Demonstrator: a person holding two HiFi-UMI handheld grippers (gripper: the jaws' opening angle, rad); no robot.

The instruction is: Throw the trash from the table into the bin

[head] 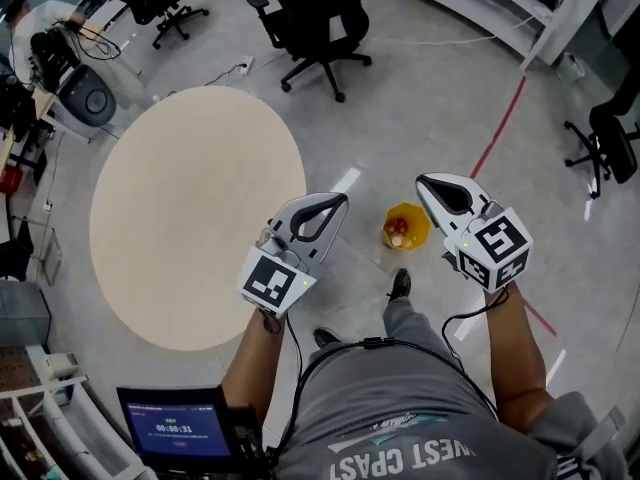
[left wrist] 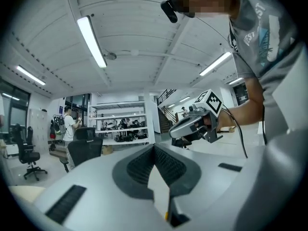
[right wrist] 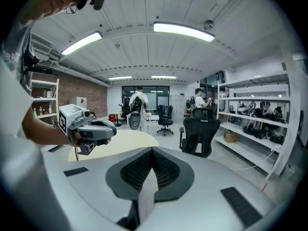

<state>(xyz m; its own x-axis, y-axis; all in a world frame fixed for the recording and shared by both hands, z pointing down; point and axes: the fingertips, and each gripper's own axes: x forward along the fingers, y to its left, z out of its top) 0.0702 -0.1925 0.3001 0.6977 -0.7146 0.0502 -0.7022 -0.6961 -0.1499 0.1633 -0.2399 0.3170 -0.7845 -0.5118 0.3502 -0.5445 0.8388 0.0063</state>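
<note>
The round beige table (head: 190, 218) lies to the left in the head view, its top bare. A small yellow bin (head: 405, 226) stands on the floor between my two grippers, with something red and white inside it. My left gripper (head: 338, 201) is held up over the table's right edge, jaws shut, nothing between them. My right gripper (head: 425, 180) hangs just right of the bin, likewise shut and empty. In the left gripper view the left gripper's (left wrist: 154, 147) jaws meet, and in the right gripper view so do the right gripper's (right wrist: 152, 149).
A black office chair (head: 310, 18) stands beyond the table, another (head: 610, 138) at the right edge. A red line (head: 500, 128) runs across the grey floor. A screen (head: 175, 428) sits at the lower left. Shelves (right wrist: 255, 124) and standing people (right wrist: 138, 102) fill the room's far side.
</note>
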